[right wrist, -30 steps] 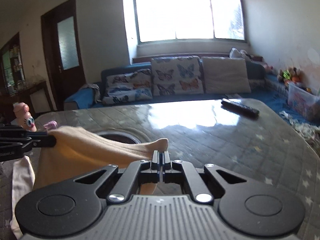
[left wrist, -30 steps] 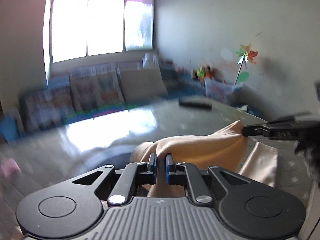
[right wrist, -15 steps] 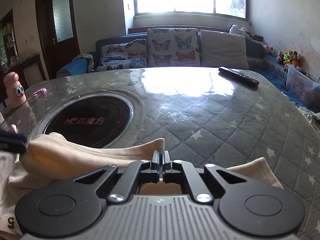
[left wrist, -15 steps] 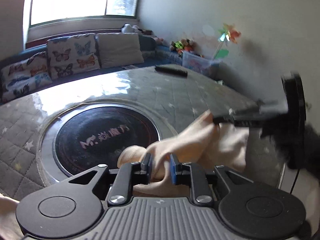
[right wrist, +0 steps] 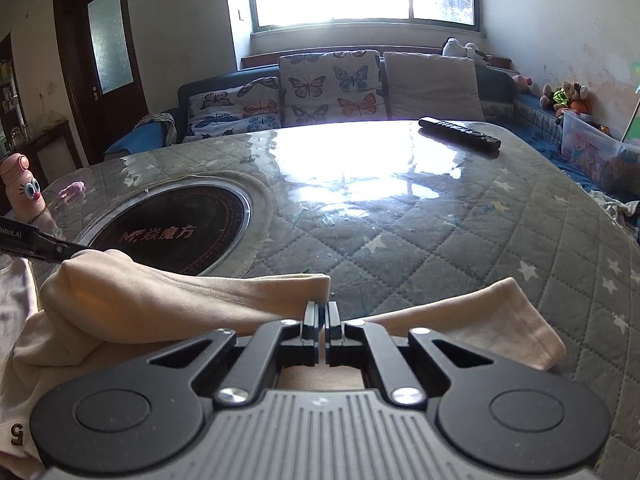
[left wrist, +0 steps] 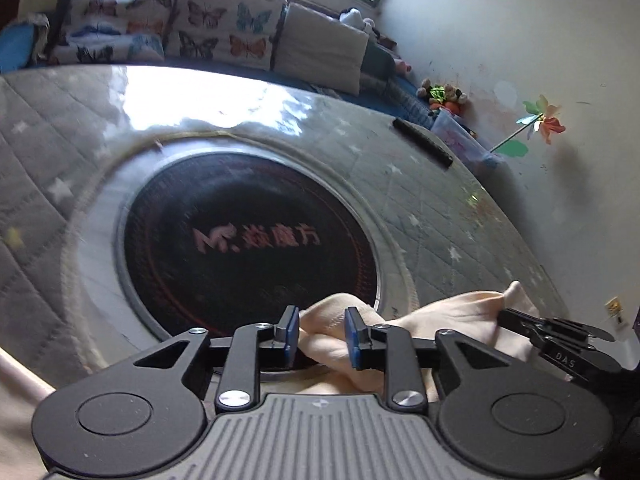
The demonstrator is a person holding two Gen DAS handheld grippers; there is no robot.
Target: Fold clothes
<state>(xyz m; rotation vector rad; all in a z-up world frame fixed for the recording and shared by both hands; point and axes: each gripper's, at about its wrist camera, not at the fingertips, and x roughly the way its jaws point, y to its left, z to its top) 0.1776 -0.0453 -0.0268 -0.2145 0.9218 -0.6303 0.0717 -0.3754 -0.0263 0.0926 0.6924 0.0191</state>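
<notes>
**First fold laid, more to go**

My left claw [left wrist: 321,334] has just been spreading, cloth loose between its pads. My right claw [right wrist: 321,322] pinches the beige garment [right wrist: 168,304], doubled over on the quilted worktop [right wrist: 460,240]. I'd judge smoothing and further folds remain.

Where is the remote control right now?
In the right wrist view, the remote control lies on the quilted table at its far right edge, near the sofa cushions.
</notes>
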